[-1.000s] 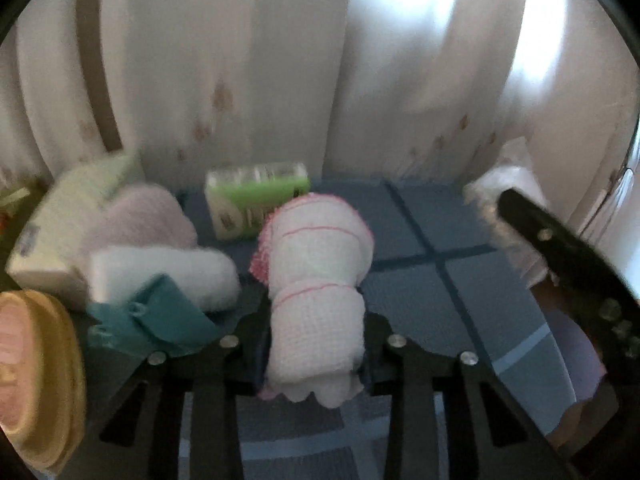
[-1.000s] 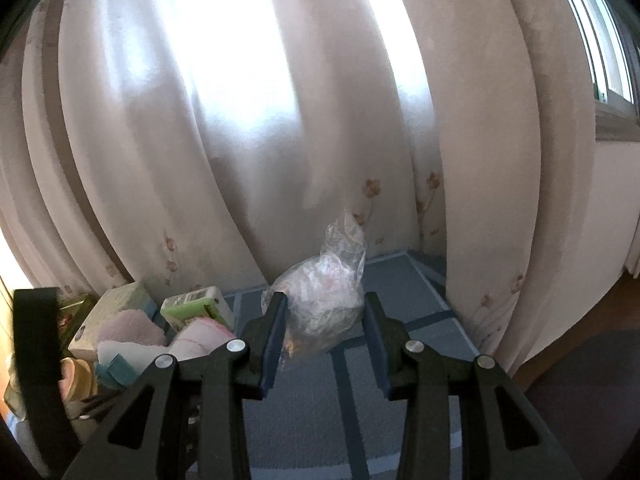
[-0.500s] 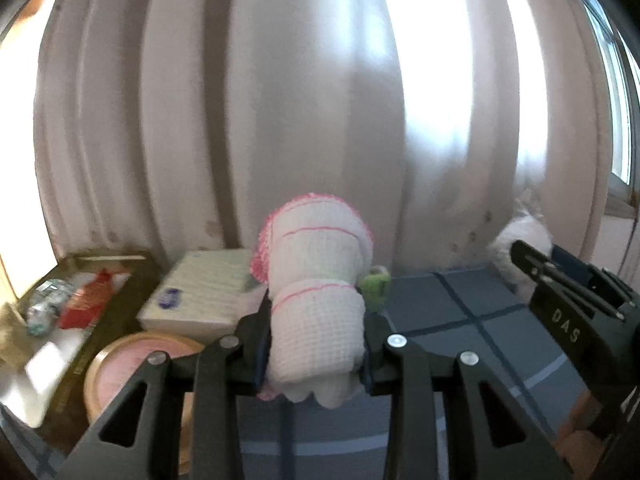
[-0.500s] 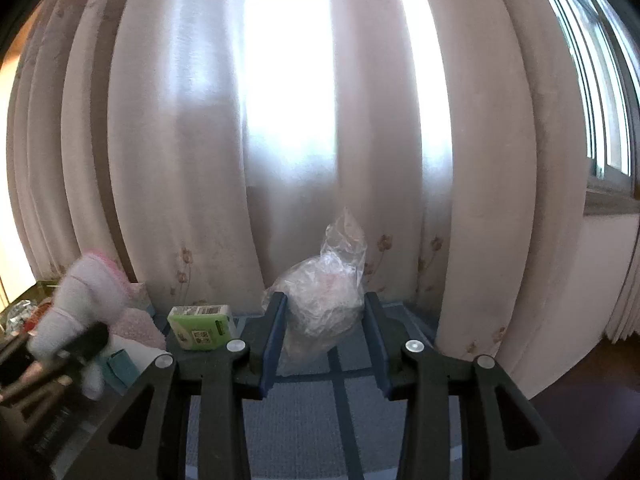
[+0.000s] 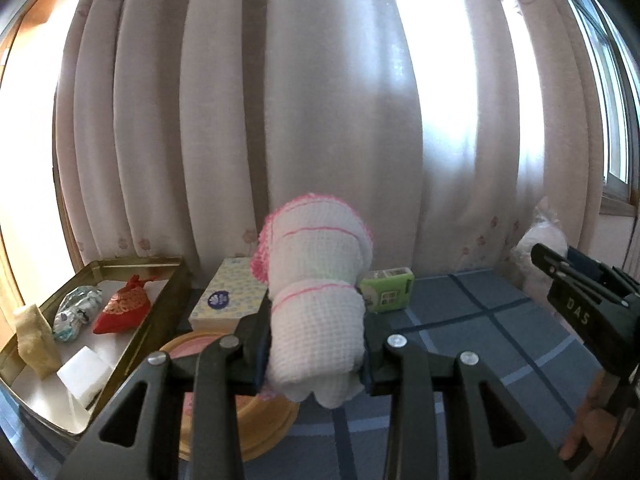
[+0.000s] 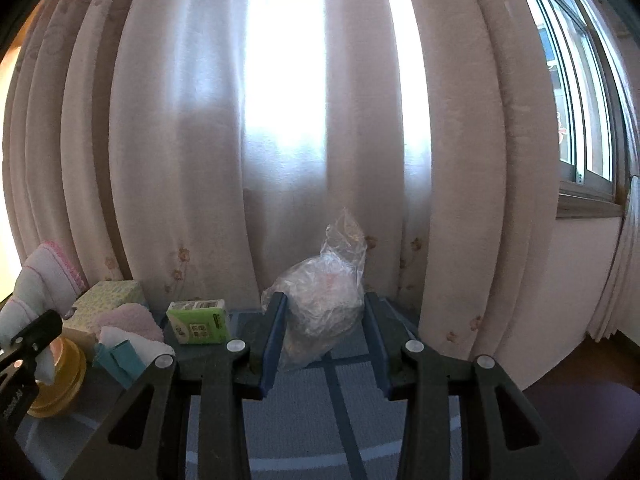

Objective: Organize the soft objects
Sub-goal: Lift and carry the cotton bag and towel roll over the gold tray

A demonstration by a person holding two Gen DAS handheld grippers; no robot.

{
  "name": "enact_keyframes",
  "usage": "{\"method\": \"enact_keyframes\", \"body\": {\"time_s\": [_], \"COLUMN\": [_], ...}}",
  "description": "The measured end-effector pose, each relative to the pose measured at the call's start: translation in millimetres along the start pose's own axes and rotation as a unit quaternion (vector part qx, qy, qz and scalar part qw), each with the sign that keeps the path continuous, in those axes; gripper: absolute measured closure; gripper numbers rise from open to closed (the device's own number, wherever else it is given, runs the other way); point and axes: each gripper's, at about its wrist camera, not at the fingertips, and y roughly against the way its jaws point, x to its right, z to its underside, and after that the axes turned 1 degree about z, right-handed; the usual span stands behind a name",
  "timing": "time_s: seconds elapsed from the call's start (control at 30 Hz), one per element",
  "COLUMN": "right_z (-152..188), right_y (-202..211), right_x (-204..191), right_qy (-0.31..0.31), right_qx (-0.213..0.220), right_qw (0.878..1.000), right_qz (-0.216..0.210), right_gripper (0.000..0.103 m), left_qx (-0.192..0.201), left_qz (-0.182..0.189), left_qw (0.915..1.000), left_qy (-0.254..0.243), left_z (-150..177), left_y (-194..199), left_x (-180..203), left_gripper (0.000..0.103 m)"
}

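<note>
Now swung to the left against a second ago: fills most of the left wrist view with curtain (image 5: 320,120), where the blue mat (image 5: 472,320) and the pile of soft things filled it before. Brings a gold tin tray (image 5: 160,268) into sight at the left edge, already loaded with a red pouch (image 5: 122,308), a wrapped bundle and a white block. Reads as the carry stage, towel on its way from the pile towards that tray, drop not yet made

Shows the tissue box (image 5: 228,296) and a yellow round tub (image 5: 248,432) behind and below the fingers, and the green pack (image 5: 386,290) on the mat just right of the towel

Clamps the rolled towel (image 5: 316,312) in the left gripper (image 5: 316,356), jaws narrow, pads pressed into the waffle weave on both sides, roll lifted clear of the mat. Runs the roll's long axis forward along the fingers and tilted upward, pink-edged end pointing at the curtain, scalloped end sticking out towards the camera

Keeps the right gripper (image 6: 320,340) closed on the plastic bag (image 6: 324,304) as before, a pad against each side, twisted top upward, bottom hanging above the mat. Probably calls for lowering the towel into a bare part of the tray
</note>
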Motion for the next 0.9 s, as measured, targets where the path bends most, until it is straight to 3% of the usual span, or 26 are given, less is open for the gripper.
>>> {"method": "enact_keyframes", "body": {"time_s": [0.6,0.9], "right_z": [9,14], "right_y": [39,53], "right_x": [-43,-83], "right_qy": [-0.006,0.005], "right_qx": [0.006,0.009], "right_qw": [1.0,0.999], "right_qz": [-0.015,-0.052], "right_gripper": [0.062,0.062], "left_qx": [0.009,0.016], "left_qz": [0.001,0.001], "left_qw": [0.9999,0.9998], "left_qy": [0.007,0.011], "left_z": [6,10], "left_y": [18,29], "left_x": [-26,-47], "left_gripper": [0.07,0.07]}}
